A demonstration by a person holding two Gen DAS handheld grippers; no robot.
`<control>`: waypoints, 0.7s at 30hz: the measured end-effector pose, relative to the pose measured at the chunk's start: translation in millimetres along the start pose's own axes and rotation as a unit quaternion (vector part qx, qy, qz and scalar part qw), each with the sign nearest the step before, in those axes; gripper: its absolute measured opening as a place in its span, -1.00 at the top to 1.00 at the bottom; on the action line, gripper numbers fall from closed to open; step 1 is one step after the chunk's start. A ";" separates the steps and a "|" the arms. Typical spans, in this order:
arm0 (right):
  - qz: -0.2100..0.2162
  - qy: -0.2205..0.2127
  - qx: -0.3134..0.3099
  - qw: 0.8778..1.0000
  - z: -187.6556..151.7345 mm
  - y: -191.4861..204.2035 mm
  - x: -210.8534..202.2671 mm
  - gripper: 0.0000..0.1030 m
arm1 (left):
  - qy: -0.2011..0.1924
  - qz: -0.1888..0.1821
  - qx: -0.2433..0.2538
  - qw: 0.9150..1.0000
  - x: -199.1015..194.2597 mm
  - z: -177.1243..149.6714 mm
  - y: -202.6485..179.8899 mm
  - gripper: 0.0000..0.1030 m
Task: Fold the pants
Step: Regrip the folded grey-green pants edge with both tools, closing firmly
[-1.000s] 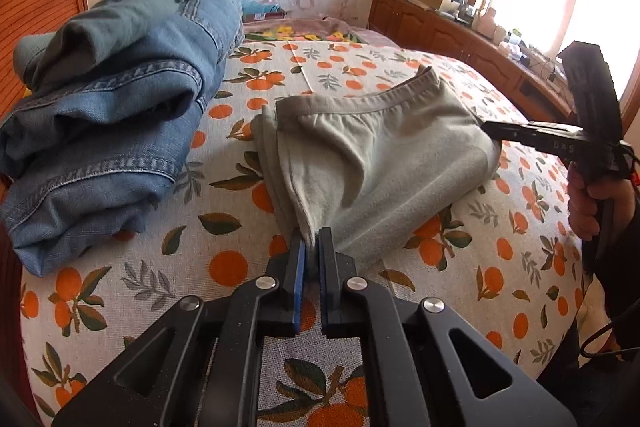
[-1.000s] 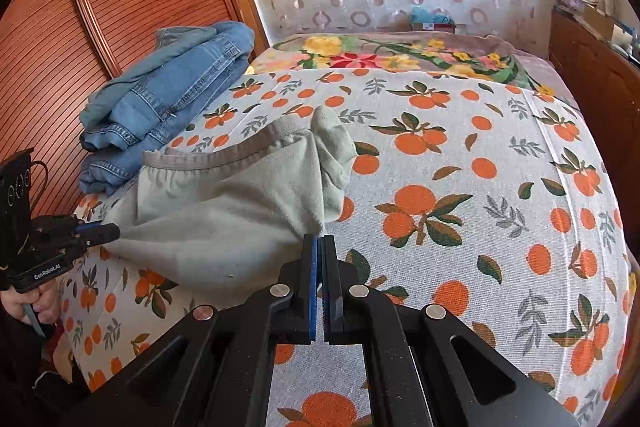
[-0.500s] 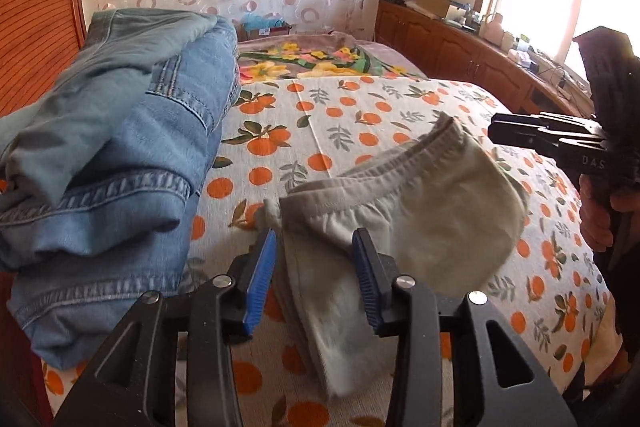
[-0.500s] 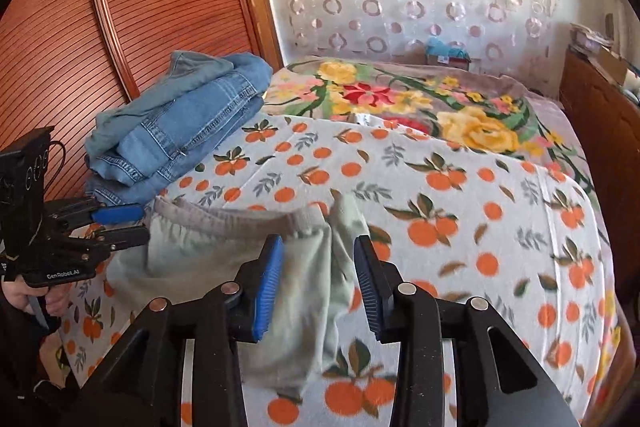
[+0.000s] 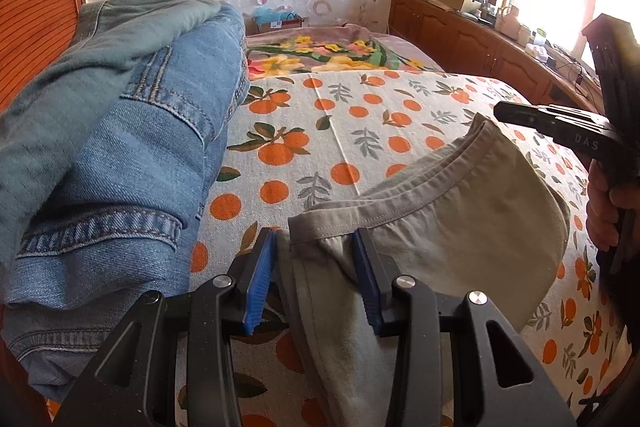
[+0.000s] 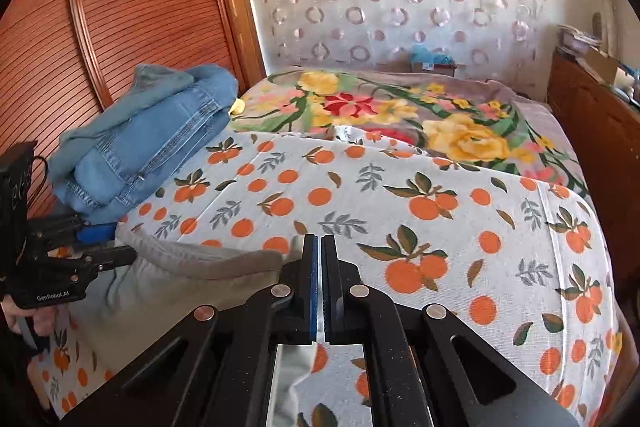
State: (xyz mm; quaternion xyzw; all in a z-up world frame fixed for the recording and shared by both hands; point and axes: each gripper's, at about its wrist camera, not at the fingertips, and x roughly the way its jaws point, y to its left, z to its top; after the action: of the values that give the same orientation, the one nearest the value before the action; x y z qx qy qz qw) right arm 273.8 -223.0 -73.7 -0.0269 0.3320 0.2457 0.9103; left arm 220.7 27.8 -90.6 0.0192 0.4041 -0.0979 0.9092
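The grey pants [image 5: 460,227] run under the left gripper [image 5: 316,279] and off the bottom edge.

grey-green pants [image 5: 460,227] | soft knit, stitched waistband with seam lines | folded into a compact, rounded bundle, waistband edge facing up and outward | lying on orange-print bedspread [image 5: 340,131], near its front edge | just beside stacked blue jeans [image 5: 120,155], apart from them

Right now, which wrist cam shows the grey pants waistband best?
Left wrist: the grey pants fill its foreground, waistband seam clear. Right wrist shows only a low strip of them, partly behind the right gripper.
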 end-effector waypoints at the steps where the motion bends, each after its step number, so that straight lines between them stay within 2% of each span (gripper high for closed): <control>1: 0.004 0.006 0.003 1.000 -0.5 -1.5 1.5 0.97 | -0.004 0.002 -0.001 1.000 -0.7 0.2 -0.1 0.21; 5: 0.017 0.013 0.004 1.000 -0.2 0.6 1.7 0.96 | -0.007 0.015 0.007 1.000 4.5 2.6 -1.2 0.21; 7: 0.022 0.017 0.002 1.000 1.1 3.2 2.1 0.77 | -0.002 0.017 0.008 1.000 7.7 3.9 -0.5 0.21; 9: 0.029 0.029 -0.007 0.999 1.4 7.5 4.8 0.35 | 0.002 0.017 0.007 1.000 10.0 4.7 0.2 0.21; 12: 0.031 0.029 -0.015 0.999 0.2 9.1 2.3 -0.03 | 0.006 0.014 0.003 1.000 8.9 4.0 2.3 0.17; 15: 0.025 0.040 -0.021 0.999 -0.9 10.0 7.3 -0.13 | 0.009 0.010 0.000 1.000 7.4 3.6 3.4 0.17; 21: 0.028 0.076 -0.010 0.997 -4.0 4.8 22.4 -0.14 | 0.011 -0.007 -0.005 1.000 0.7 -0.2 2.4 0.10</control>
State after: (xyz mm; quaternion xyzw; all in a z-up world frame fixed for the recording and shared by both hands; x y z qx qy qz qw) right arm 283.9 -210.0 -90.2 -0.0455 0.3985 0.2717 0.8748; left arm 221.4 30.0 -91.3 0.0131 0.4151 -0.1025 0.9039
